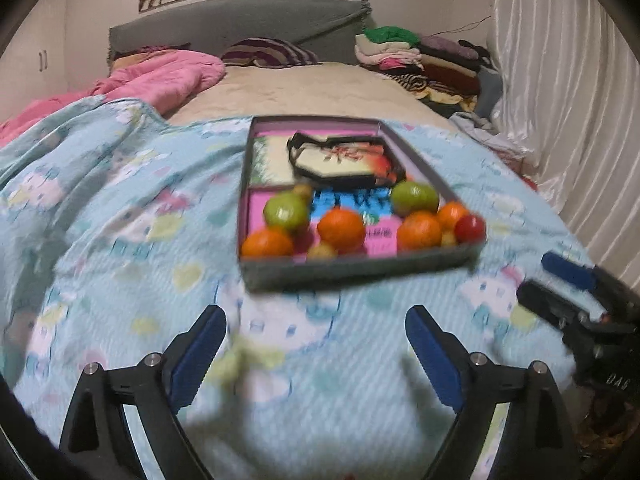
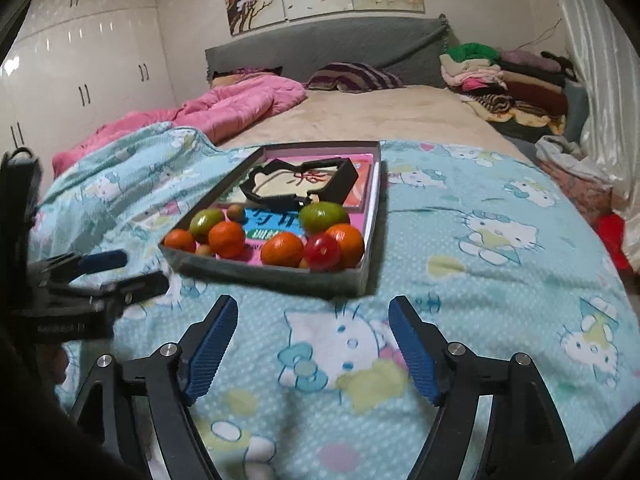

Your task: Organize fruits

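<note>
The bed (image 2: 460, 208) carries a gray tray (image 2: 280, 276) just ahead of both tools. The left hand-held gripper (image 1: 316, 332) and right hand-held gripper (image 2: 314, 322) hover short of its near wall, jaws spread wide, holding nothing. Inside lie 4 oranges (image 2: 282, 249), 2 green fruits (image 2: 324, 216) and 1 red fruit (image 2: 322, 252).

Not much you can read here. Printed characters sit on the blue card (image 2: 276, 220) lying in the box (image 2: 276, 276) among the fruit, too blurred to make out. Pale lettering marks the other gripper's black body at your nine o'clock (image 2: 60, 326), and at three o'clock (image 1: 618, 380) from the left wrist; both illegible.
</note>
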A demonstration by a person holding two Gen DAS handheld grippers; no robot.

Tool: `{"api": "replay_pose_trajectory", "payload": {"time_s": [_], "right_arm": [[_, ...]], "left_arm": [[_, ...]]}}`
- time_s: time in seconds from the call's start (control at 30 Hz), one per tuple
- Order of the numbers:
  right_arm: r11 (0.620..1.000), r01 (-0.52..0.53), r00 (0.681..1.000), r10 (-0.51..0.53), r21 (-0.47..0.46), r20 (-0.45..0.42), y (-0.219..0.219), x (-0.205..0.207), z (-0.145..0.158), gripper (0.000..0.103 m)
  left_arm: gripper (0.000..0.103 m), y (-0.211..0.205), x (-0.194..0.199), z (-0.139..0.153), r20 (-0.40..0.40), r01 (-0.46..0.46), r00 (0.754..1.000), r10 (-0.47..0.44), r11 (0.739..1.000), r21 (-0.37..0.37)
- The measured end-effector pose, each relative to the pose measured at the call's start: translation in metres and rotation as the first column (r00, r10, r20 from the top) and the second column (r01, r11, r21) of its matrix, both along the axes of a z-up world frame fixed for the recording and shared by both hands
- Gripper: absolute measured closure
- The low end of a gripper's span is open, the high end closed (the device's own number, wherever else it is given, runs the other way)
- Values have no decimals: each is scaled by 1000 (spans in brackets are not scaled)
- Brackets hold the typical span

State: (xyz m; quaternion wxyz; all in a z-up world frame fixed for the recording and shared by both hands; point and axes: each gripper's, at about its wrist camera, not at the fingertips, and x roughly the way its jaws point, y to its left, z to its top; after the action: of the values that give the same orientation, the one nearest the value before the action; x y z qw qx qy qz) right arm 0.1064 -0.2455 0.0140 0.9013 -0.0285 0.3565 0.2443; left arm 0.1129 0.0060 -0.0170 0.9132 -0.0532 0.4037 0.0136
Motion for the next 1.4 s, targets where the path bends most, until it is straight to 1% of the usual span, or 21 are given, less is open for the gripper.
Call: {"api": "replay_pose_trajectory", "payload": {"time_s": [0.03, 0.1, 0.2, 0.43, 0.8, 1.4], "right_arm": [[1000, 6, 1000, -6, -3, 4, 1, -3, -1, 23], [1000, 25, 1000, -25, -1, 7, 3, -10, -4, 22], [999, 42, 999, -42, 10, -9, 3, -18, -10, 21], [999, 41, 998, -42, -19, -48, 6, -24, -28, 21], [999, 25, 999, -26, -26, -46, 9, -26, -30, 21], [999, 30, 999, -31, -23, -44, 7, -25, -30, 21]], "left_arm": [[8, -1, -6, -4, -3, -13, 1000, 13, 1000, 3], [8, -4, -15, -9, -12, -25, 1000, 25, 1000, 3], [7, -7, -24, -13, -9, -30, 1000, 30, 999, 12], [7, -10, -32, -16, -20, -37, 999, 37, 999, 8], [7, -7, -31, -13, -21, -47, 999, 47, 999, 6], [7, -3, -30, -15, -22, -55, 998, 55, 999, -1]]}}
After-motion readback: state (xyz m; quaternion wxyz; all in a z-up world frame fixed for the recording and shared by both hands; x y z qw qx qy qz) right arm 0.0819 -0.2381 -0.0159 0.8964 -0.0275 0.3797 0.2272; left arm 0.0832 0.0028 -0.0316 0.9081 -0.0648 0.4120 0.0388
